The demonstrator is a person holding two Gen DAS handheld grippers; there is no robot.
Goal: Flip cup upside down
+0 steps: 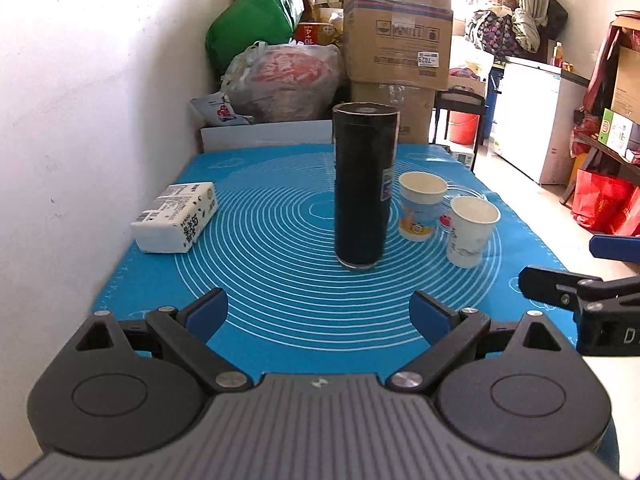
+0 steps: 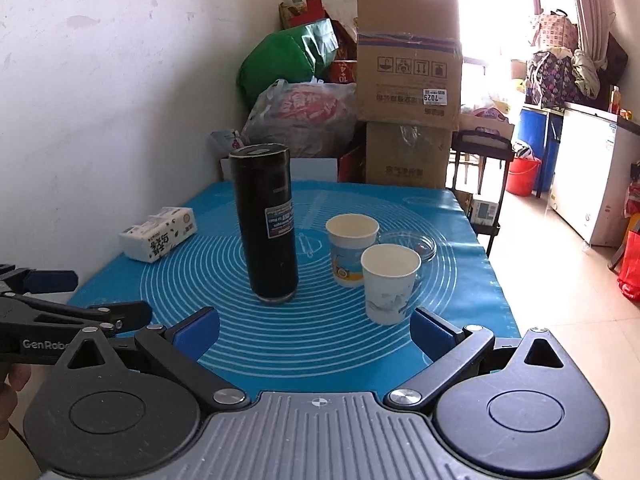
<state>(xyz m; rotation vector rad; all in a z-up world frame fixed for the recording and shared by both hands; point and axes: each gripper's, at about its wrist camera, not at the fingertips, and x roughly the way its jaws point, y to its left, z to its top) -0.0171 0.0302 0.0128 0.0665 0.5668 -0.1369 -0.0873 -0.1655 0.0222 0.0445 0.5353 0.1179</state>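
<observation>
Two paper cups stand upright, mouths up, on the blue mat (image 1: 280, 320). The near white cup (image 1: 470, 232) (image 2: 390, 284) is right of the blue-printed cup (image 1: 420, 206) (image 2: 350, 250). My left gripper (image 1: 318, 316) is open and empty, above the mat's near edge, well short of the cups. My right gripper (image 2: 316, 332) is open and empty, with the white cup just beyond its right finger. The right gripper also shows at the right edge of the left wrist view (image 1: 560, 276).
A tall black tumbler (image 1: 364, 188) (image 2: 266, 224) stands mid-mat, left of the cups. A tissue pack (image 1: 176, 216) (image 2: 158, 238) lies at the left by the wall. A glass dish (image 2: 410, 244) sits behind the cups. Boxes (image 2: 408, 56) and bags crowd the far end.
</observation>
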